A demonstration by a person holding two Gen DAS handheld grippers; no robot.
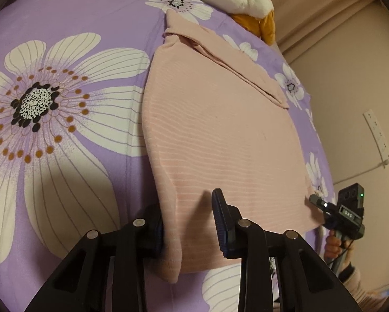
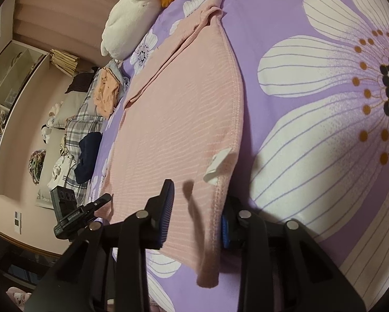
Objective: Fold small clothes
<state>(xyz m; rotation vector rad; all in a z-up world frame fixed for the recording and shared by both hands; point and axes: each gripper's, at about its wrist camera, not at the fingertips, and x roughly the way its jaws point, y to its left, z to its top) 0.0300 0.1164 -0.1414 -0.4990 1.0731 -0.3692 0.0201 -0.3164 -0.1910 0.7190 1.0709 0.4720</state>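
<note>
Warm, fairly dim indoor light tints both views pinkish; soft shadows fall toward the cameras across the purple floral bedsheet point(image 1: 72, 20); fisheye bending curves everything near the dark vignetted corners; focus is mostly sharp, faint moiré on the pink garment point(image 1: 215, 130).

"DAS" on the right gripper point(image 1: 314, 199) body, left gripper's point(image 2: 104, 199) label too blurred.
</note>
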